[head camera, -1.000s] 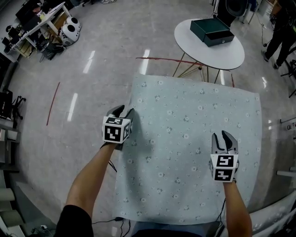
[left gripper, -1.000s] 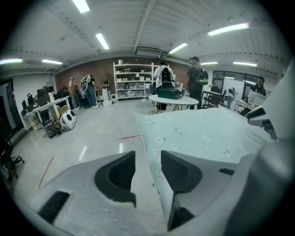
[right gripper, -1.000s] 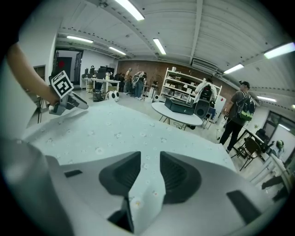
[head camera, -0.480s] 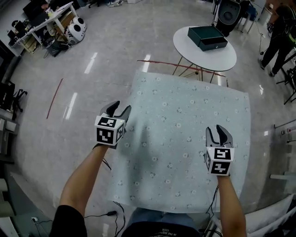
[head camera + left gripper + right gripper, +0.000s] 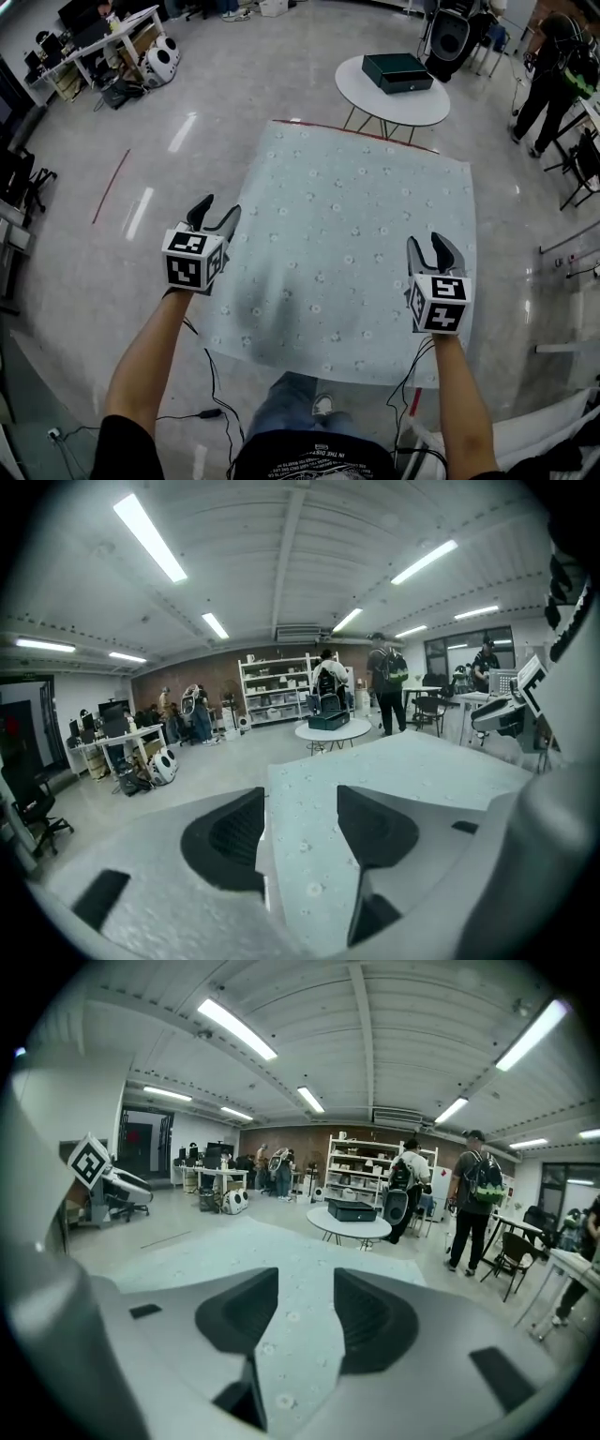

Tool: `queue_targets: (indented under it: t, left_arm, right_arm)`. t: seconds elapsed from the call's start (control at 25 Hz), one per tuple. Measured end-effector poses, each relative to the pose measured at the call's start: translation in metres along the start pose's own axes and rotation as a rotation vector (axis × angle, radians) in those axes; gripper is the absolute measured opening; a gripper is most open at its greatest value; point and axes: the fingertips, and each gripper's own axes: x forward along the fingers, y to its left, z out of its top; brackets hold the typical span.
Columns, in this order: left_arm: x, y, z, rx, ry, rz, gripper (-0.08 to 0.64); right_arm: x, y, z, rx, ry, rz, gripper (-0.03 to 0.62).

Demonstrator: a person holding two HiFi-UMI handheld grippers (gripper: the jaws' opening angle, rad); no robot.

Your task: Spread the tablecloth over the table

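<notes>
Both claws have come up and back toward the near edge since the earlier frames. Their jaws have just been opening, with nothing gripped.

Head view: the left claw is held just off the tablecloth's left edge, above the floor, jaws well apart and empty. The right claw is above the cloth near its right edge, jaws well apart and empty. The tablecloth is pale blue-green with a small flower print. It lies flat, spread over the counter, which it hides. The person's shoe shows at the near edge. Far beyond the cloth is a round white table with a dark green box on it. A bystander stands far right.

Left gripper view: the left claw has both pads clear, with a wide gap. Only the tablecloth shows through the gap, lying beyond and not pinched. The round table is far behind.

Right gripper view: the right claw is spread the same way and holds nothing. The tablecloth stretches away past the gap. The round table and box are far off, with a backpack wearer to their right.
</notes>
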Motion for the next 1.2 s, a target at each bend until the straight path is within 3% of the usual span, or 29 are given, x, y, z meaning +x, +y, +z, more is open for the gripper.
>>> queue_targets:
  t: [0.32, 0.6, 0.88, 1.2]
  left_arm:
    - [-0.108, -0.058, 0.011, 0.005, -0.076, 0.023, 0.255]
    - [-0.180, -0.155, 0.031, 0.004, -0.130, -0.062, 0.253]
    - [-0.231, -0.254, 0.058, 0.017, -0.147, -0.212, 0.208]
    - [-0.279, -0.289, 0.083, 0.053, -0.204, -0.263, 0.126]
  right_arm:
    - [-0.112, -0.014, -0.017, 0.043, -0.065, -0.013, 0.196]
    - [-0.204, -0.003, -0.032, 0.087, -0.088, 0.018, 0.187]
    - [-0.274, 0.023, -0.014, 0.123, -0.119, 0.059, 0.105]
    - [-0.323, 0.068, 0.024, 0.090, -0.175, 0.092, 0.007]
